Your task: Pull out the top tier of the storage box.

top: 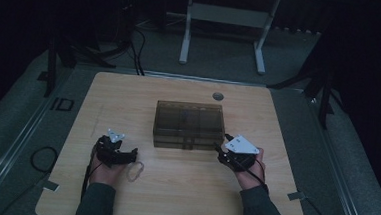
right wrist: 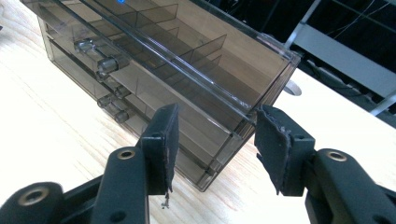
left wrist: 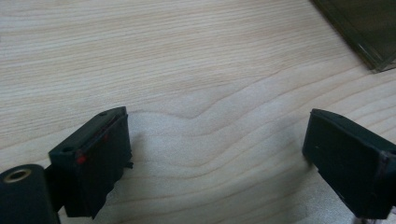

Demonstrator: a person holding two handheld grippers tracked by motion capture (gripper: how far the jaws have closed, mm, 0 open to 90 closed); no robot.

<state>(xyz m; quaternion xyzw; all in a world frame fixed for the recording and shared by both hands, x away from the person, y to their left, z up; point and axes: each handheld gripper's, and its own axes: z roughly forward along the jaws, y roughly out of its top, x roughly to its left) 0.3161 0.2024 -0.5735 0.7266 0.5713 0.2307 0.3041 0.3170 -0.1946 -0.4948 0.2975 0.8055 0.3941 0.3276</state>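
A smoky see-through drawer box [top: 189, 125] stands in the middle of the wooden table [top: 129, 98]. In the right gripper view its drawers [right wrist: 140, 88] carry round clear knobs [right wrist: 106, 64], and dividers show inside. My right gripper [top: 221, 147] is at the box's front right corner. Its jaws [right wrist: 215, 128] stand apart, open, with that corner just beyond them and untouched. My left gripper [top: 125, 153] rests at the front left, open wide over bare wood [left wrist: 217, 126], with a box corner [left wrist: 369, 32] far off. A small pale loop-shaped thing [top: 135, 172] lies beside the left hand.
A round grommet [top: 218, 95] sits near the table's far edge. Behind the table stand a white desk frame [top: 185, 42] and dark stands [top: 324, 95], with cables [top: 139, 49] on the floor. Tape tabs [top: 296, 196] mark the front corners.
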